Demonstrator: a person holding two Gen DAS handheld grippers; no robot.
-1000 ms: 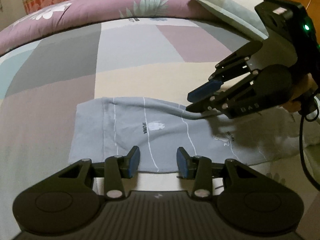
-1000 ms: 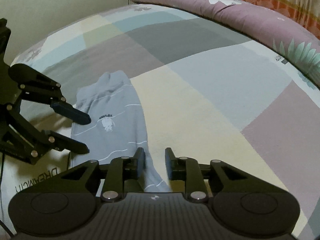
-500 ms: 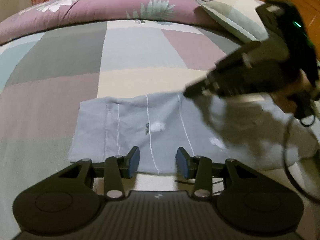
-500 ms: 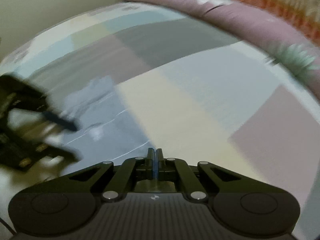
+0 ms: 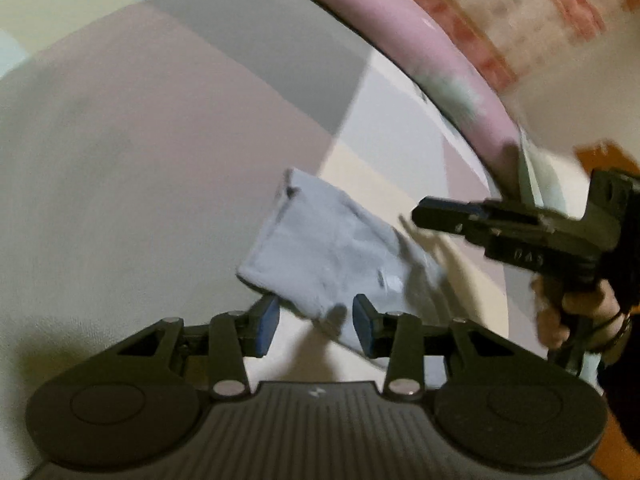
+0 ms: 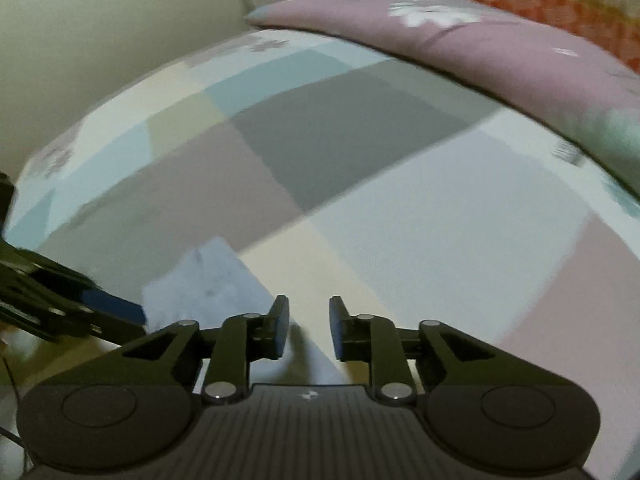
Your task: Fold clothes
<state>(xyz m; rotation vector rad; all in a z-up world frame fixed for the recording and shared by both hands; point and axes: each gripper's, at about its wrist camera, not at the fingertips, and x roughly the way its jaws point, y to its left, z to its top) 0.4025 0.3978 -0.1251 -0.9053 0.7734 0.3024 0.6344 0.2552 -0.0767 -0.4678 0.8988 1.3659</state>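
Note:
A light blue garment (image 5: 336,248) lies flat on the patchwork bedsheet (image 5: 120,200), tilted in the blurred left wrist view. My left gripper (image 5: 316,322) hovers over its near edge, and that edge shows between the jaws, which are closing a little without pressing on it. My right gripper (image 5: 424,214) hangs above the cloth's right side, held by a hand (image 5: 580,312). In the right wrist view the right gripper (image 6: 308,328) is opening with only bedsheet between its jaws. There the garment (image 6: 212,280) lies to its left, beside the left gripper's blue fingertip (image 6: 112,304).
A purple floral quilt roll (image 6: 480,48) runs along the far edge of the bed. Behind it hangs an orange patterned curtain (image 5: 500,20). A pale wall (image 6: 100,20) stands past the bed's left end. A pillow (image 5: 548,184) lies behind the right gripper.
The right gripper let the cloth fold go, shut, opened again and rose off the garment. The left gripper rolled sharply and slid along the garment's near edge.

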